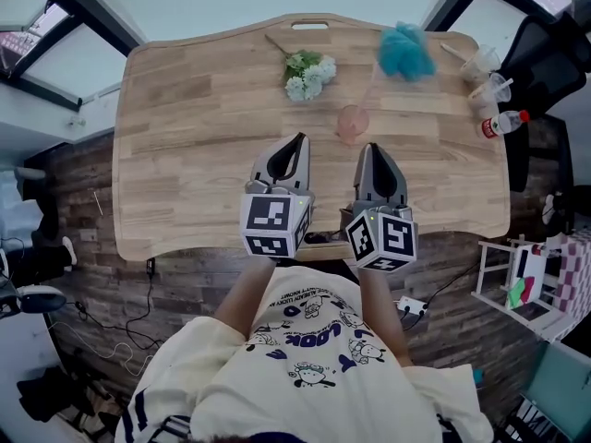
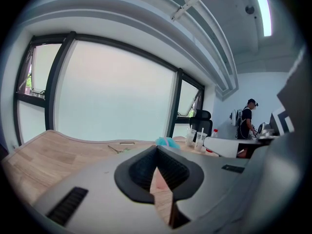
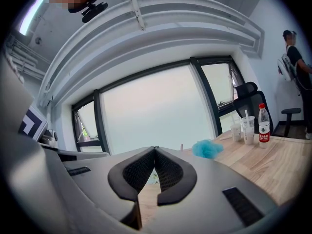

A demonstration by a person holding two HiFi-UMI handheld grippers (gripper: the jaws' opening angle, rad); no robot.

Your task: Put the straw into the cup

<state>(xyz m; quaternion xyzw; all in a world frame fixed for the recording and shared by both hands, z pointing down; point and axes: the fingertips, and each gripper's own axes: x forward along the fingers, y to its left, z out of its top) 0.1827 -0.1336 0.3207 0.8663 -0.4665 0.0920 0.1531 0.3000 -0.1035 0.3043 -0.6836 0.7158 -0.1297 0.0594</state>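
A small pink cup point(image 1: 352, 124) stands on the wooden table point(image 1: 185, 155), a little beyond my two grippers. A thin pale straw point(image 1: 368, 89) rises from it and leans toward the far right. Only the straw's tip point(image 3: 181, 146) shows above the jaws in the right gripper view. My left gripper point(image 1: 297, 140) hovers just near-left of the cup, shut and empty. A sliver of pink point(image 2: 159, 180) shows through the gap below its tips point(image 2: 156, 147). My right gripper point(image 1: 371, 148) hangs just near-right of the cup, its jaws point(image 3: 155, 148) shut on nothing.
A bunch of white flowers point(image 1: 307, 72) and a blue fluffy puff point(image 1: 406, 52) lie at the far side. Two clear cups with straws point(image 1: 487, 74) and a red-capped bottle point(image 1: 503, 123) stand at the right edge. A person point(image 2: 246, 122) stands far off beside a desk.
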